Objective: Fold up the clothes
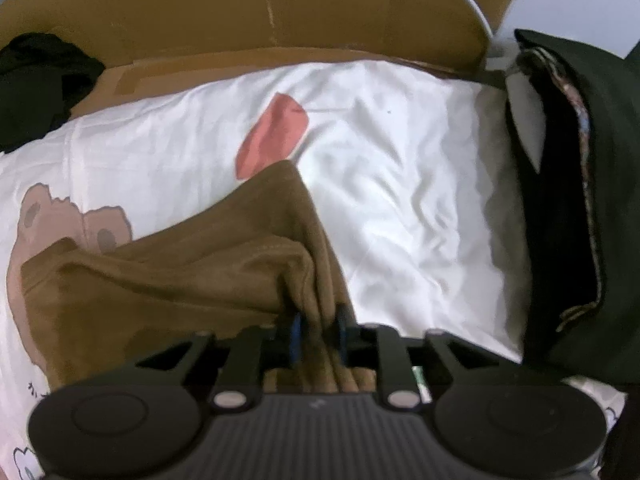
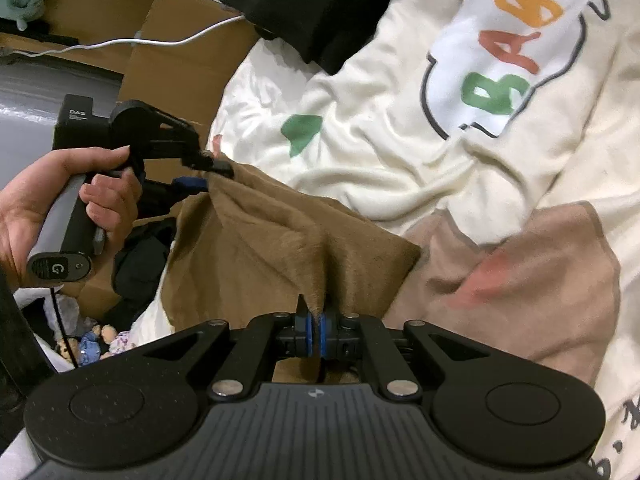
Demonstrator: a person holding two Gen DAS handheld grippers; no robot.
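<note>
A brown fleece cloth [image 1: 180,276] lies bunched on a white bedcover [image 1: 400,160] printed with bears. In the left wrist view my left gripper [image 1: 318,328] stands a little open, a bundle of brown folds running between its pads. From the right wrist view the left gripper [image 2: 206,176] sits at a raised corner of the brown cloth [image 2: 280,240], fingers apart, held by a hand [image 2: 32,200]. My right gripper [image 2: 316,328] is shut on a pinched ridge of the same cloth near its lower edge.
Black clothing [image 1: 560,200] lies along the right of the cover, and another dark garment [image 1: 40,80] at the far left. Cardboard panels [image 1: 280,0] stand behind, with a white cable [image 2: 160,42] across them. The cover [image 2: 400,120] carries a "BABY" print [image 2: 516,44].
</note>
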